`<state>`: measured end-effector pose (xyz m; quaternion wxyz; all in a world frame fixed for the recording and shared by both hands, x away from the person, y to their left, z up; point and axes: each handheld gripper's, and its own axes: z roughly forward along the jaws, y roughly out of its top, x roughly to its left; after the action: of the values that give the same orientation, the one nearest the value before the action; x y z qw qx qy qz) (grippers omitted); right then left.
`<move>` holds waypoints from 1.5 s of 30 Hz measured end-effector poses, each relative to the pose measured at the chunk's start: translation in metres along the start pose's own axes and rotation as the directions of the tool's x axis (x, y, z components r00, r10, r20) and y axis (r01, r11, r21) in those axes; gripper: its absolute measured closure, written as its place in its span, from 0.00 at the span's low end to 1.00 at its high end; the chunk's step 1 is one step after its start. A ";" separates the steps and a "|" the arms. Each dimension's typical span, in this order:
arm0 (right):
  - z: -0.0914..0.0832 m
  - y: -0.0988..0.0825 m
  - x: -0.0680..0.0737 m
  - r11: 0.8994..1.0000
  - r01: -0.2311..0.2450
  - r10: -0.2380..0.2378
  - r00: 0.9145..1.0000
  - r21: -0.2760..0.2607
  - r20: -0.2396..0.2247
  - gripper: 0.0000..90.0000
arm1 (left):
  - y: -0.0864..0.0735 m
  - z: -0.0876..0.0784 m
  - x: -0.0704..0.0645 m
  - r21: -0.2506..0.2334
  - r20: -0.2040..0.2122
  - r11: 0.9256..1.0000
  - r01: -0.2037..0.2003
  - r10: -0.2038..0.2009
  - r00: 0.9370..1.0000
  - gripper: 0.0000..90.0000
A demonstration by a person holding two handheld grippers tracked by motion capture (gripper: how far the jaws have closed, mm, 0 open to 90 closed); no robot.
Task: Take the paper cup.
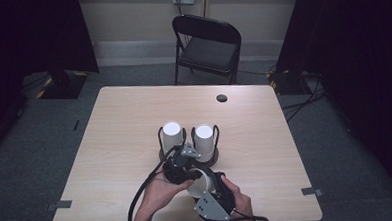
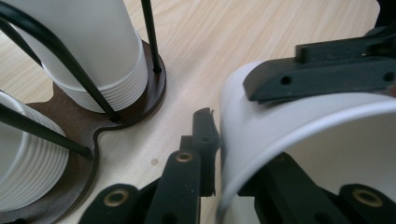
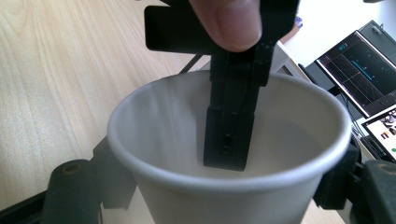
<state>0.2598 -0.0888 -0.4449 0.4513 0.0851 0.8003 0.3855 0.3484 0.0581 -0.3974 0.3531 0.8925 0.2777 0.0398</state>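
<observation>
Light wood table [image 1: 134,118] in a dim room, with a black folding chair [image 1: 208,45] standing beyond its far edge. Near the table's middle sits a dark brown cup stand [image 2: 84,126] with thin black wire loops, holding two stacks of white paper cups [image 1: 172,135] upside down, side by side.

Nearer the person, both hands meet over one loose white paper cup [image 3: 233,154]. The right gripper [image 1: 207,192] has its jaws on either side of the cup's body, holding it from outside. The left gripper [image 2: 215,154] pinches the cup's wall near the rim, one jaw inside the cup and one outside, jaws nearly together on the thin paper. The cup sits just beside the stand, on the person's side, tilted with its open mouth facing the right gripper's camera.
</observation>
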 end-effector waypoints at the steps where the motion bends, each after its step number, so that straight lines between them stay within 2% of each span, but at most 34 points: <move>1: 0.000 -0.001 -0.001 1.000 -0.006 0.006 1.000 0.003 0.000 0.28 | -0.001 0.000 0.000 -0.008 -0.001 1.000 0.004 -0.004 1.000 0.90; 8: -0.001 -0.002 -0.004 1.000 -0.027 0.027 1.000 0.006 0.011 0.28 | -0.003 -0.003 0.000 -0.041 -0.005 0.999 0.004 -0.004 1.000 0.87; 13: -0.001 -0.005 -0.009 0.999 -0.051 0.051 0.999 0.007 0.020 0.28 | -0.005 -0.006 0.001 -0.081 -0.010 0.997 0.011 -0.012 1.000 0.81; 14: -0.002 -0.006 -0.010 0.998 -0.055 0.055 0.998 0.007 0.021 0.28 | -0.005 -0.006 0.001 -0.093 -0.013 0.996 0.010 -0.011 1.000 0.77; 15: -0.002 -0.007 -0.012 0.997 -0.082 0.082 0.996 0.012 0.025 0.28 | -0.006 -0.007 0.000 -0.121 -0.019 0.993 -0.003 0.001 1.000 0.75; 16: -0.002 -0.008 -0.013 0.996 -0.089 0.088 0.996 0.010 0.026 0.28 | -0.006 -0.007 0.000 -0.121 -0.019 0.993 -0.003 0.001 1.000 0.72; 17: -0.003 -0.009 -0.014 0.995 -0.104 0.103 0.994 0.012 0.024 0.27 | -0.007 -0.007 -0.004 -0.145 -0.041 0.989 -0.021 0.016 0.999 0.69; 18: -0.003 -0.009 -0.014 0.995 -0.104 0.103 0.994 0.012 0.024 0.27 | -0.007 -0.007 -0.004 -0.145 -0.041 0.989 -0.021 0.016 0.999 0.66; 19: -0.002 -0.011 -0.016 0.992 -0.128 0.128 0.992 0.008 0.015 0.27 | -0.008 -0.007 -0.005 -0.150 -0.051 0.988 -0.037 0.029 0.998 0.64; 22: -0.002 -0.013 -0.019 0.986 -0.165 0.165 0.986 0.014 0.004 0.27 | -0.009 -0.008 -0.007 -0.186 -0.080 0.982 -0.038 0.023 0.997 0.60; 24: -0.002 -0.014 -0.020 0.984 -0.178 0.178 0.984 0.013 0.000 0.27 | -0.010 -0.010 -0.007 -0.221 -0.104 0.975 -0.027 0.004 0.995 0.57; 25: -0.003 -0.015 -0.022 0.979 -0.202 0.202 0.979 0.005 -0.006 0.27 | -0.011 -0.013 -0.005 -0.249 -0.123 0.968 -0.036 0.005 0.992 0.53; 26: -0.003 -0.016 -0.023 0.977 -0.213 0.213 0.977 0.003 -0.009 0.27 | -0.011 -0.013 -0.005 -0.249 -0.123 0.968 -0.036 0.005 0.992 0.53; 27: -0.003 -0.016 -0.023 0.977 -0.213 0.213 0.977 0.003 -0.009 0.27 | -0.012 -0.014 -0.005 -0.272 -0.120 0.962 -0.021 -0.012 0.993 0.53; 28: -0.003 -0.017 -0.026 0.971 -0.239 0.239 0.971 0.004 -0.021 0.27 | -0.013 -0.016 -0.003 -0.297 -0.122 0.955 -0.016 -0.021 0.992 0.49; 29: -0.003 -0.017 -0.026 0.971 -0.239 0.239 0.971 0.004 -0.021 0.27 | -0.013 -0.016 -0.003 -0.297 -0.122 0.955 -0.016 -0.021 0.992 0.48; 32: -0.001 -0.020 -0.030 0.960 -0.281 0.281 0.959 0.005 -0.035 0.27 | -0.016 -0.017 -0.002 -0.329 -0.130 0.944 -0.012 -0.032 0.991 0.46; 33: 0.000 -0.022 -0.031 0.953 -0.304 0.304 0.952 0.010 -0.039 0.27 | -0.017 -0.018 -0.001 -0.342 -0.131 0.940 -0.011 -0.036 0.991 0.44; 34: 0.001 -0.023 -0.032 0.951 -0.310 0.311 0.950 0.011 -0.043 0.27 | -0.018 -0.019 -0.001 -0.356 -0.131 0.934 -0.007 -0.043 0.990 0.42; 36: 0.002 -0.024 -0.033 0.948 -0.318 0.319 0.947 0.013 -0.044 0.27 | -0.020 -0.020 -0.001 -0.388 -0.142 0.921 -0.003 -0.057 0.988 0.39; 37: 0.002 -0.025 -0.034 0.943 -0.332 0.332 0.942 0.015 -0.045 0.27 | -0.023 -0.022 -0.002 -0.409 -0.174 0.912 0.000 -0.078 0.982 0.34; 38: 0.002 -0.025 -0.034 0.943 -0.332 0.332 0.942 0.015 -0.045 0.27 | -0.023 -0.022 -0.002 -0.409 -0.174 0.912 0.000 -0.078 0.982 0.33; 39: 0.002 -0.026 -0.035 0.939 -0.343 0.343 0.938 0.018 -0.046 0.27 | -0.028 -0.024 -0.002 -0.454 -0.179 0.891 0.008 -0.100 0.979 0.33; 40: 0.002 -0.027 -0.036 0.937 -0.349 0.350 0.936 0.019 -0.048 0.27 | -0.028 -0.024 -0.002 -0.454 -0.179 0.891 0.008 -0.100 0.979 0.33; 41: 0.002 -0.029 -0.036 0.934 -0.357 0.357 0.933 0.019 -0.047 0.27 | -0.032 -0.026 -0.003 -0.487 -0.183 0.874 0.015 -0.119 0.976 0.33; 42: 0.002 -0.030 -0.037 0.930 -0.368 0.368 0.928 0.019 -0.049 0.27 | -0.034 -0.027 -0.003 -0.496 -0.192 0.868 0.012 -0.124 0.973 0.32; 43: 0.002 -0.032 -0.038 0.924 -0.382 0.383 0.922 0.020 -0.051 0.27 | -0.034 -0.027 -0.003 -0.496 -0.192 0.868 0.012 -0.124 0.973 0.32; 44: 0.002 -0.032 -0.038 0.924 -0.382 0.383 0.922 0.020 -0.051 0.27 | -0.036 -0.027 -0.003 -0.505 -0.203 0.863 0.011 -0.131 0.970 0.32; 45: 0.002 -0.034 -0.039 0.917 -0.399 0.399 0.915 0.019 -0.056 0.27 | -0.038 -0.028 -0.002 -0.513 -0.204 0.858 0.014 -0.138 0.969 0.31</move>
<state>0.2916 -0.1297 -0.4430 0.3392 0.2367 0.7804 0.4689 0.3214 0.0966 -0.4010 0.5417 0.7452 0.3320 0.2024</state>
